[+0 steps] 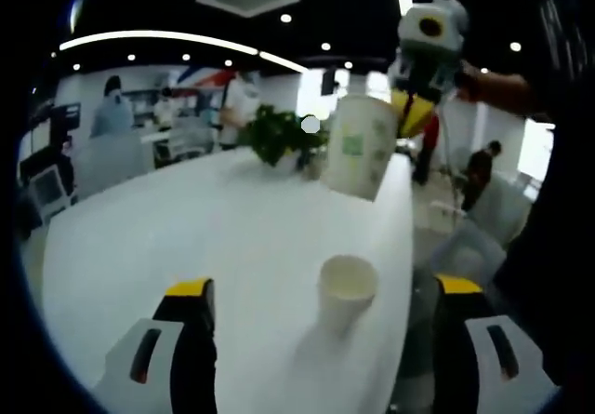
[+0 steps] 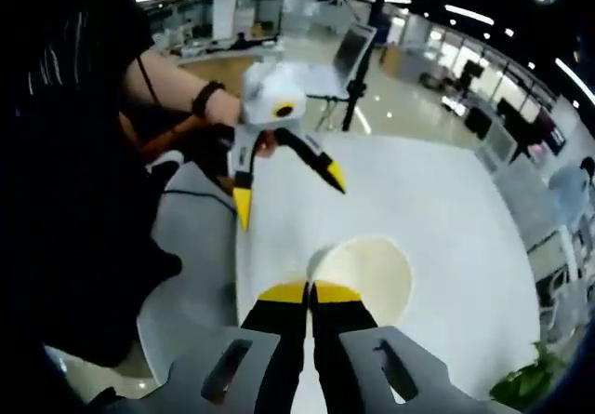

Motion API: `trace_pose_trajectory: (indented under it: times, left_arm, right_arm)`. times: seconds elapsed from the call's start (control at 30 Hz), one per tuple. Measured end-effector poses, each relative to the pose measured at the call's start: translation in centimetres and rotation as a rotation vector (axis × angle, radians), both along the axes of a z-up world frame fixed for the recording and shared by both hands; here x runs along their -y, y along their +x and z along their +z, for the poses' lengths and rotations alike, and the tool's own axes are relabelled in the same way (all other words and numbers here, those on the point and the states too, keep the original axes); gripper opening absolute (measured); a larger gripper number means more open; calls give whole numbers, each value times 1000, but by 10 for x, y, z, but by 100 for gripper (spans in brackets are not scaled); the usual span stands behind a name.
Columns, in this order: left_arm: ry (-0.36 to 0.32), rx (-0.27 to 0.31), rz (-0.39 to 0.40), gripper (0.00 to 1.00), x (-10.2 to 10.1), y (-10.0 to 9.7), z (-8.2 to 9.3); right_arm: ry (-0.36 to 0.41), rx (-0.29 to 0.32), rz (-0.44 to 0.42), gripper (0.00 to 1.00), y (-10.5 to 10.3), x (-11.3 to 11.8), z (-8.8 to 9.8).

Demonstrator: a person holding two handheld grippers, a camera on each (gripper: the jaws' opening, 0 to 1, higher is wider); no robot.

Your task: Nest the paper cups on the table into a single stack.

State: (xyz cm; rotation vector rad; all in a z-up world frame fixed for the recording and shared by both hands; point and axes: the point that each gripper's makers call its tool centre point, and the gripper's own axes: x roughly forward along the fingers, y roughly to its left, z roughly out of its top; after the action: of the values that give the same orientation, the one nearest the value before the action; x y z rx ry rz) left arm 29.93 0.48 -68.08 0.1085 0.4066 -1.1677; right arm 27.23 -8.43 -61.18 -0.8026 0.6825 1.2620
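A plain white paper cup (image 1: 346, 291) stands upright on the white table (image 1: 186, 228), in front of my left gripper (image 1: 323, 287), whose jaws are spread wide open either side of it. Above it hangs a second cup with green print (image 1: 359, 146), tilted and pinched at its rim by my right gripper (image 1: 409, 114). In the right gripper view my right gripper (image 2: 311, 293) is shut on the rim of that cup (image 2: 376, 274), whose cream inside faces the camera. Beyond it my left gripper (image 2: 289, 195) is open, held by a person's hand.
A green potted plant (image 1: 279, 135) stands at the table's far end and shows again as the plant (image 2: 530, 377). The table edge (image 1: 409, 247) runs close on the right, with chairs (image 1: 493, 209) and floor beyond. People stand far back in the office.
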Motion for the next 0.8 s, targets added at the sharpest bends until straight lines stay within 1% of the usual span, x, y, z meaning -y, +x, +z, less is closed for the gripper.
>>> trace_pose_trajectory:
  times: [0.03,0.1,0.17,0.2,0.27,0.3,0.4,0.5,0.8]
  left_arm:
    - [3,-2,-1,95,0,-1,-1]
    - [6,-6,0,94,-1,-2,-3]
    - [2,-9,7,95,-3,-2,-4]
    - [-2,-9,9,95,-4,-2,-4]
    - [-3,-10,12,95,-5,-1,-4]
    - [-2,-9,14,95,-6,-1,-4]
    - [0,-4,21,94,-9,1,-2]
    - [-2,-3,32,94,-13,4,0]
    - [-7,-7,33,94,-11,3,-1]
  right_arm:
    - [-27,-6,8,0,-1,0,-6]
    - [-37,2,28,0,-2,-5,-19]
    - [-38,-25,28,0,-4,-8,-33]
    - [-53,-42,26,0,-6,-8,-40]
    - [-61,-49,32,0,-9,-10,-50]
    - [-79,-56,44,0,-12,-10,-55]
    - [-89,-43,66,0,-13,-10,-62]
    - [-107,-63,64,0,-13,-8,-75]
    - [-124,-79,68,0,-12,-8,-91]
